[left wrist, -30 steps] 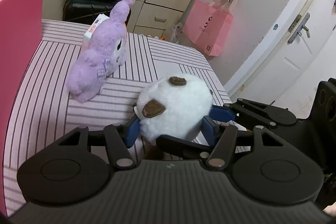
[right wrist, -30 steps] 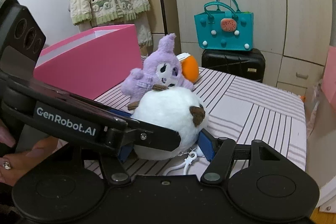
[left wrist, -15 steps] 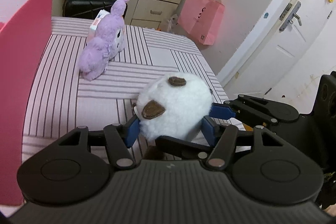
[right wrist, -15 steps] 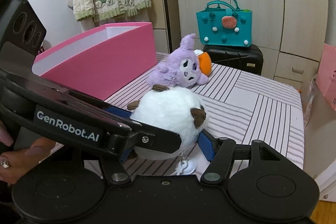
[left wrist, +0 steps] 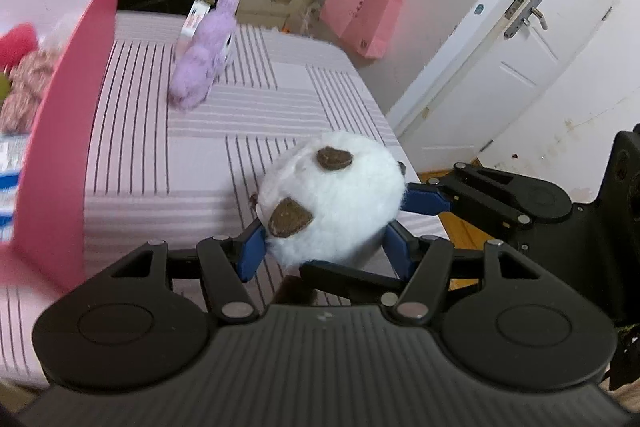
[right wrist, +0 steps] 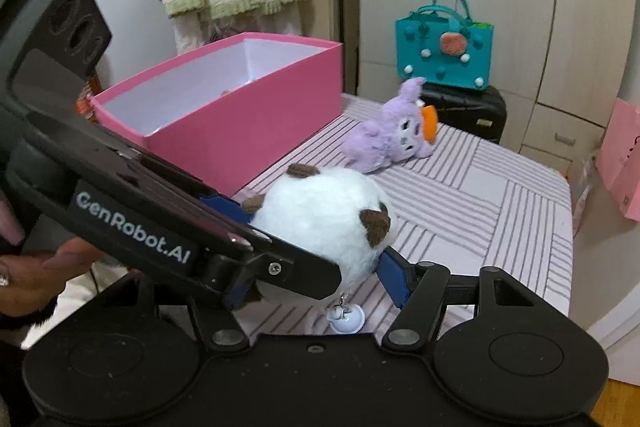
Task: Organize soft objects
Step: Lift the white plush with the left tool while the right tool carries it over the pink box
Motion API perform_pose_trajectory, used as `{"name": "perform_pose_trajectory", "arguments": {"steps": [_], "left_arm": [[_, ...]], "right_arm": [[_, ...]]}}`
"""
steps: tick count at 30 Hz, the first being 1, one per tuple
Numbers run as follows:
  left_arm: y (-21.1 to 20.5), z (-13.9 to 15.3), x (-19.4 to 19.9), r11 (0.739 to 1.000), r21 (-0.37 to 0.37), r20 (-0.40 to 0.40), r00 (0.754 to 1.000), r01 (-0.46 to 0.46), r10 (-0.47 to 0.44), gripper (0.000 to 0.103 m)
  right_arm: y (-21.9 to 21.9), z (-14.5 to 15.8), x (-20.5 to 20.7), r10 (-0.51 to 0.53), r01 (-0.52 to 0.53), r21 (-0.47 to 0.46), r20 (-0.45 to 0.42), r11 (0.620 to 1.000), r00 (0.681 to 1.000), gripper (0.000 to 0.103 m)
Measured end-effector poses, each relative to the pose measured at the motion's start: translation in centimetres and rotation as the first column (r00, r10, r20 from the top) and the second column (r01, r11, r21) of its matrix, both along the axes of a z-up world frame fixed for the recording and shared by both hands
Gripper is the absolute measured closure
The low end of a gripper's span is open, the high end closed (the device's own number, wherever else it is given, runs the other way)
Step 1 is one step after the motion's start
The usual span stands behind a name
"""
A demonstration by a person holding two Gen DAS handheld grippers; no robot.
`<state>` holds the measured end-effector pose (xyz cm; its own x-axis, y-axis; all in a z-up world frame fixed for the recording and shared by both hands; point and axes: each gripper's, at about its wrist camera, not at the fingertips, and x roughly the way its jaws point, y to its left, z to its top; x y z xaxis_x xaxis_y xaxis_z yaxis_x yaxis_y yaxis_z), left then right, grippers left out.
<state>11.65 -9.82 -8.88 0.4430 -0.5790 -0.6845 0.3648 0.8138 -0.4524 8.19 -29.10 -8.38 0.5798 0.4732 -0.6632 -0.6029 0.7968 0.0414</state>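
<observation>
A round white plush (left wrist: 332, 199) with brown patches hangs above the striped bed (left wrist: 160, 155), held from two sides. My left gripper (left wrist: 326, 251) is shut on it, blue pads pressed into its fur. My right gripper (right wrist: 316, 279) is shut on the same white plush (right wrist: 320, 215), and its blue fingertip (left wrist: 424, 199) reaches in from the right in the left wrist view. A small bell charm (right wrist: 346, 319) dangles under the plush. A purple plush (left wrist: 204, 67) (right wrist: 384, 143) lies farther back on the bed. The open pink box (right wrist: 240, 131) (left wrist: 60, 147) stands to the left.
Pink and red soft toys (left wrist: 24, 67) lie inside the box. An orange item (right wrist: 430, 125) rests behind the purple plush. A teal bag (right wrist: 444, 51) sits on a black suitcase (right wrist: 468, 107) beyond the bed. A pink paper bag (left wrist: 364, 15) hangs near a white door (left wrist: 520, 39). A hand (right wrist: 32, 279) grips the left gripper's handle.
Both grippers have risen and pulled back with the white plush between them. The purple plush now looks farther off, and the inside of the pink box has come into view.
</observation>
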Motion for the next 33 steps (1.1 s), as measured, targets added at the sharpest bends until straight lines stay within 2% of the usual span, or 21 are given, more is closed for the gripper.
{"name": "perform_pose_trajectory", "arguments": {"steps": [3, 6, 15, 21, 25, 29, 33], "left_arm": [[1.2, 0.6, -0.7, 1.000, 0.006, -0.045, 0.999, 0.008, -0.008, 0.042], [2.4, 1.7, -1.8, 0.999, 0.023, -0.052, 0.998, 0.023, -0.021, 0.042], [6.2, 4.6, -5.6, 0.999, 0.047, -0.022, 1.000, 0.012, -0.011, 0.042], [9.2, 6.0, -6.7, 0.999, 0.038, -0.033, 0.999, -0.015, 0.016, 0.043], [11.1, 7.4, -7.4, 0.998, 0.038, -0.015, 0.999, -0.047, 0.048, 0.042], [12.7, 8.9, -7.9, 0.996, 0.038, 0.036, 0.996, -0.081, 0.080, 0.042], [14.4, 9.7, -7.4, 0.990, 0.060, 0.090, 0.988, -0.131, 0.125, 0.042]], "right_arm": [[1.0, 0.9, -0.7, 0.030, -0.030, 0.004, -0.037, 1.000, 0.999, 0.033], [2.0, 1.8, -1.8, 0.057, -0.056, 0.009, -0.050, 0.998, 0.997, 0.033], [5.3, 4.3, -5.2, 0.177, -0.177, -0.003, 0.015, 0.984, 0.984, 0.031], [7.0, 5.7, -5.8, 0.248, -0.248, 0.032, 0.008, 0.968, 0.969, 0.032], [8.0, 6.8, -5.7, 0.290, -0.291, 0.083, 0.024, 0.953, 0.957, 0.032], [9.5, 7.8, -5.6, 0.317, -0.324, 0.094, 0.082, 0.941, 0.945, 0.032], [11.4, 8.2, -3.7, 0.338, -0.345, 0.109, 0.080, 0.932, 0.938, 0.032]]}}
